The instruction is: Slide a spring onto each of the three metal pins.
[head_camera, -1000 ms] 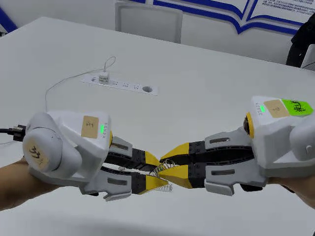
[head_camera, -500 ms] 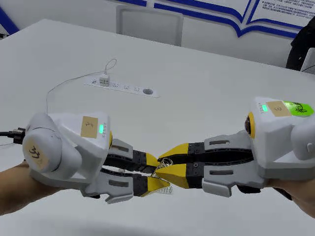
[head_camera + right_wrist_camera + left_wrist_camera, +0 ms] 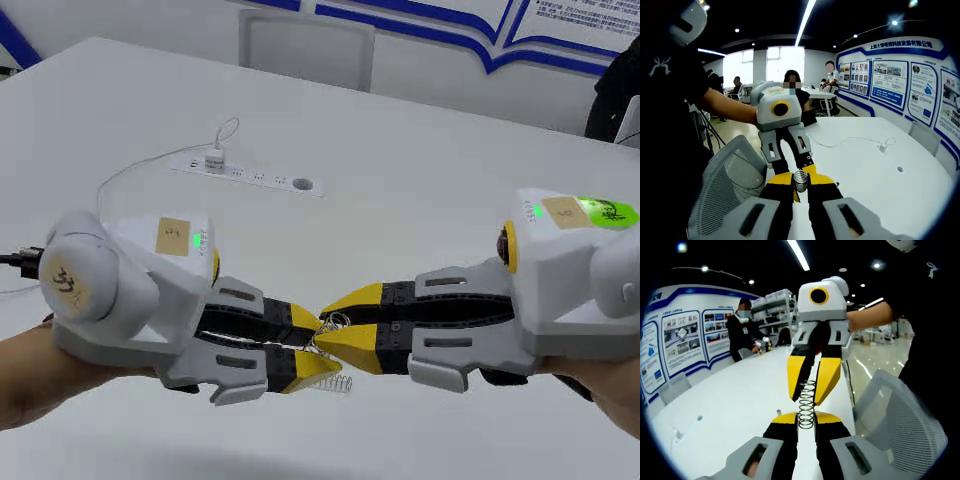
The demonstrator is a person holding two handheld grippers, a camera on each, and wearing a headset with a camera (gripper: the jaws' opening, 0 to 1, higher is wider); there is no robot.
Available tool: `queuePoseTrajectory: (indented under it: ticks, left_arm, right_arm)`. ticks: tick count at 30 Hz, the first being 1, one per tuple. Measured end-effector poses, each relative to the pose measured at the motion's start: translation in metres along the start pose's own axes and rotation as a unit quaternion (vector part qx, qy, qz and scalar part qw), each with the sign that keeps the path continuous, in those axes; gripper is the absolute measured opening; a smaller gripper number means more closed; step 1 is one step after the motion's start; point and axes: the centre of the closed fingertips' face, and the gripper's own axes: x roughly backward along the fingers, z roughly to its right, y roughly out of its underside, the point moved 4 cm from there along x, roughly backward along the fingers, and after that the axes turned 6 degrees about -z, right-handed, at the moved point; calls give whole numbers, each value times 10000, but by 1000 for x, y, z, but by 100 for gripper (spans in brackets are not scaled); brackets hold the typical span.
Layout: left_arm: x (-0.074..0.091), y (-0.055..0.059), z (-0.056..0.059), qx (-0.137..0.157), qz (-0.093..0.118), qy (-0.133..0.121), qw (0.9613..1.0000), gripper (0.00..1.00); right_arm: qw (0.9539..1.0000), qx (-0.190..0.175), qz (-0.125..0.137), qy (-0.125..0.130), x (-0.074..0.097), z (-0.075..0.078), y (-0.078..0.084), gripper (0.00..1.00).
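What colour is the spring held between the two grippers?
Silvery bare metal; the spring shows best in the left gripper view.

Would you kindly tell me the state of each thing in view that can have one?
left gripper: shut on one end of the spring.
right gripper: shut on the spring's other end.
spring: held in the air between both grippers' tips.
second spring: lying loose on the table below the grippers.
power strip: white plug inserted.
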Motion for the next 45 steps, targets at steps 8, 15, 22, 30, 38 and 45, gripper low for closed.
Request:
queuePoseTrajectory:
  ticks: [8, 15, 22, 30, 38, 45]
  left_arm:
    - [3, 6, -8, 117, -44, -195, 9997, 17]
    - [14, 9, -23, 355, 39, -473, 9982, 24]
    - [29, 15, -40, 587, 95, -790, 9951, 32]
    - [46, 23, -55, 753, 92, -1082, 9912, 36]
    - [55, 33, -63, 857, 12, -1323, 9875, 45]
    - [63, 45, -66, 917, -152, -1399, 9858, 49]
  right_arm:
    - [9999, -91, 44, 139, 5, 9, 0, 10]
    - [9993, -149, 11, 340, 10, 21, 3, 10]
    - [9972, -256, -46, 702, 20, 43, 10, 10]
    - [9929, -429, -157, 1097, 35, 67, 24, 10]
    - [9844, -691, -394, 1568, 44, 89, 46, 10]
    - [9789, -855, -551, 1774, 47, 102, 60, 10]
